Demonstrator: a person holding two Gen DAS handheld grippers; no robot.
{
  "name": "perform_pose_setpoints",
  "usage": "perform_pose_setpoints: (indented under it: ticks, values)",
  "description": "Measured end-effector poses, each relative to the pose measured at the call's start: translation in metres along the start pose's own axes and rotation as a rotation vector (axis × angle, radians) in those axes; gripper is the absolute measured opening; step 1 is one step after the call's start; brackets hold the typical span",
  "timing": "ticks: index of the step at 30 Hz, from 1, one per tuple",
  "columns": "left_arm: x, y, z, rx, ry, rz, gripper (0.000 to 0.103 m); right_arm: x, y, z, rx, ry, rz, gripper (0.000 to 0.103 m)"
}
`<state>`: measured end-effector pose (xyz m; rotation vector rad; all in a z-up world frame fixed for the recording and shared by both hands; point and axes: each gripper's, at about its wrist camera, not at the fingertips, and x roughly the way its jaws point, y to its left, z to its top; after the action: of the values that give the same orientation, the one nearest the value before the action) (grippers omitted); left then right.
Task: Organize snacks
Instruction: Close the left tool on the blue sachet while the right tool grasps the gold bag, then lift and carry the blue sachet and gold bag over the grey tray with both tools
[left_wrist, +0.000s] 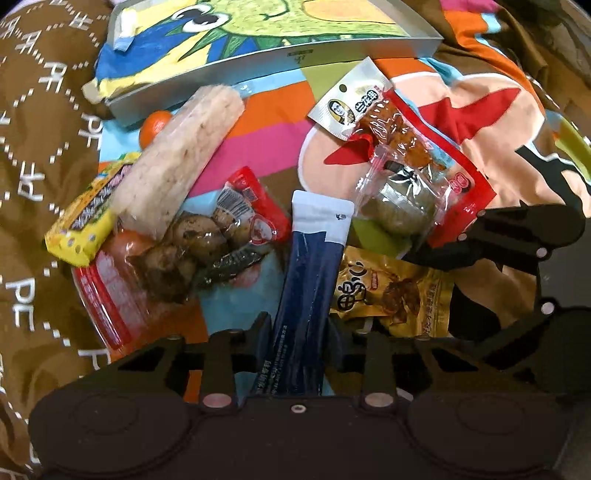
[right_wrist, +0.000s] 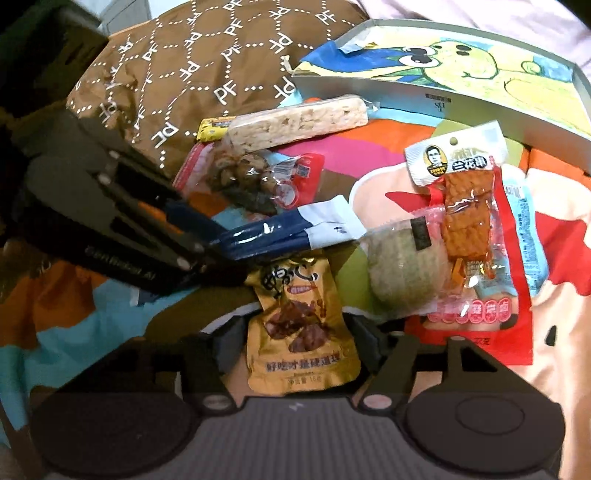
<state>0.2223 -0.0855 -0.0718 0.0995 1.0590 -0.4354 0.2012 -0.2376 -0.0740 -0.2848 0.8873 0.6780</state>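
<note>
Left gripper (left_wrist: 298, 334) clamping blue stick pack (left_wrist: 310, 273), right gripper (right_wrist: 297, 341) (jaws apart) around gold pouch (right_wrist: 301, 332)

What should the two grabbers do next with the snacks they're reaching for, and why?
Probably close a little more, then lift. The left gripper straddles the dark blue stick packet, and the right gripper straddles the golden foil snack pouch. Both snacks lie on the colourful cloth, and the shallow grey box where they likely belong sits beyond the pile.

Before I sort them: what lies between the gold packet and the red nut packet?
The dark blue sachet, seen in both wrist views.
</note>
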Motion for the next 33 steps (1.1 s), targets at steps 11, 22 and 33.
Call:
perform_pose_setpoints:
  ticks: [11,22,33]
  values:
    - [-0.012,-0.019,-0.009,-0.007,0.05,0.04,0.027,-0.004,0.027,-0.004,-0.114,-0.03,-0.119,0.046]
    - [-0.036,-0.028,-0.028,0.016,0.071,0.155,0.02,-0.008,0.078,-0.025,-0.435,-0.075,-0.398,0.045]
    - [-0.053,-0.042,-0.039,0.085,-0.023,0.278,0.019,-0.015,0.093,-0.03,-0.561,-0.183,-0.567,0.045]
